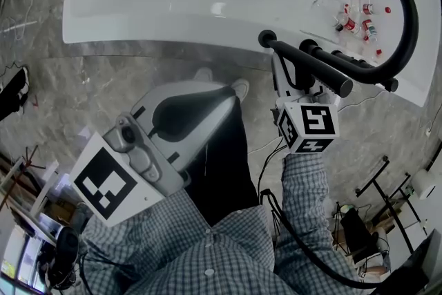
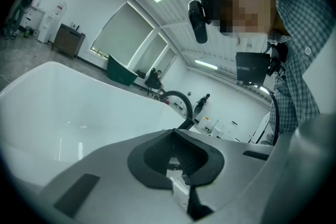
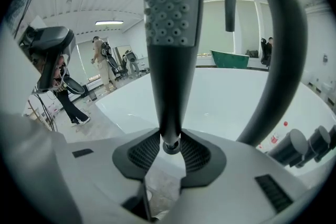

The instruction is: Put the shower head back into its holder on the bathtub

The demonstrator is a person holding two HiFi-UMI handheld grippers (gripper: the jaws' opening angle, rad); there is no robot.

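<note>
The black shower head [image 3: 170, 18] is a slim wand with a dotted nozzle face. It rises from my right gripper [image 3: 169, 147], which is shut on its narrow lower end. In the head view the shower head [image 1: 314, 69] slants over the white bathtub's [image 1: 173, 3] near rim, and the right gripper [image 1: 289, 72] is just below it. A round black holder ring [image 1: 266, 38] sits on the rim by the wand's low end; I cannot tell whether they touch. My left gripper [image 1: 221, 97] hangs over the floor to the left, slightly open and empty, also in the left gripper view [image 2: 177, 157].
A tall curved black spout [image 1: 404, 17] and black tap knobs [image 1: 366, 69] stand on the rim right of the holder. Several small bottles [image 1: 356, 17] lie on the tub deck behind them. Cables and a metal rack [image 1: 387, 183] are on the floor at lower right.
</note>
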